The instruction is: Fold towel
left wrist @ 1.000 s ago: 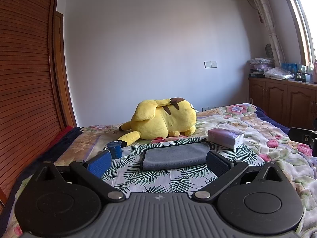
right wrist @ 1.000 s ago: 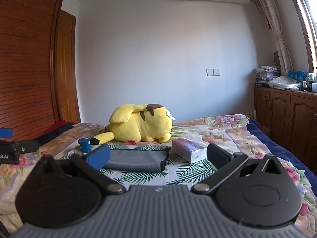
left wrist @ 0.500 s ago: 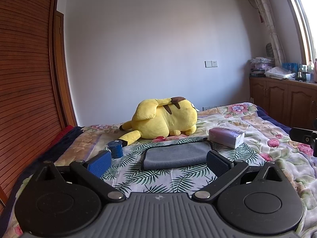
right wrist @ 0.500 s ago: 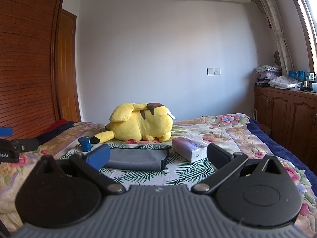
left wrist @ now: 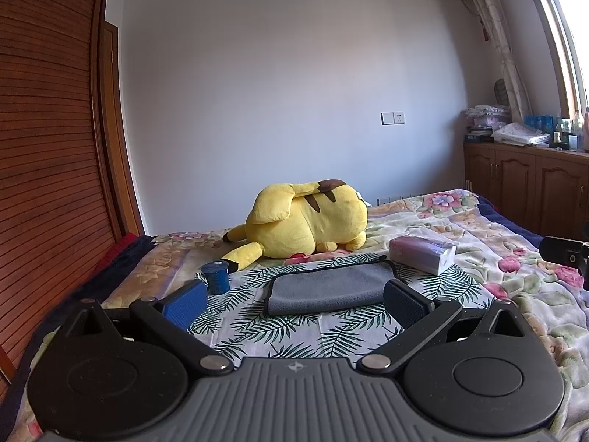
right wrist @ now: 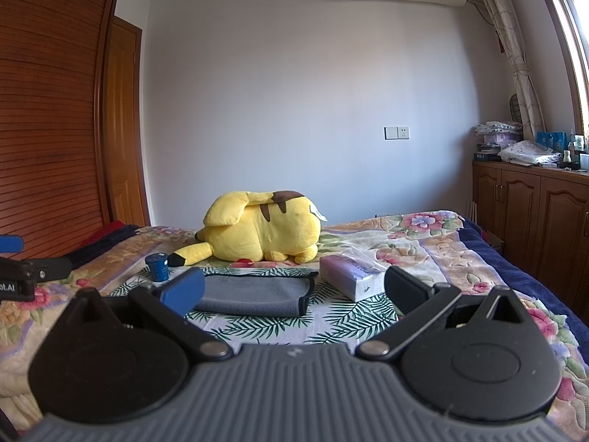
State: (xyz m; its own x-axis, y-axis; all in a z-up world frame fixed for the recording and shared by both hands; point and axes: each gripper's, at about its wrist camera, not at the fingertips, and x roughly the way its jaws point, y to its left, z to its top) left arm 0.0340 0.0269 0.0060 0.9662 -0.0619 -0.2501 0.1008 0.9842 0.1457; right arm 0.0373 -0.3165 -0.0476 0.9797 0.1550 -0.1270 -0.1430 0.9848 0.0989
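Observation:
A grey towel with a dark hem lies folded flat on a leaf-print cloth on the bed; it also shows in the right wrist view. My left gripper is open and empty, held just short of the towel's near edge. My right gripper is open and empty, a little short of the towel and to its right. Part of the right gripper shows at the right edge of the left wrist view, and part of the left gripper at the left edge of the right wrist view.
A yellow plush toy lies behind the towel. A tissue pack sits to the towel's right, a small blue cup to its left. A wooden wardrobe stands left, cabinets right.
Both grippers have tilted up very slightly, so the scene sits a little lower in both views. The towel and the jaws have not changed.

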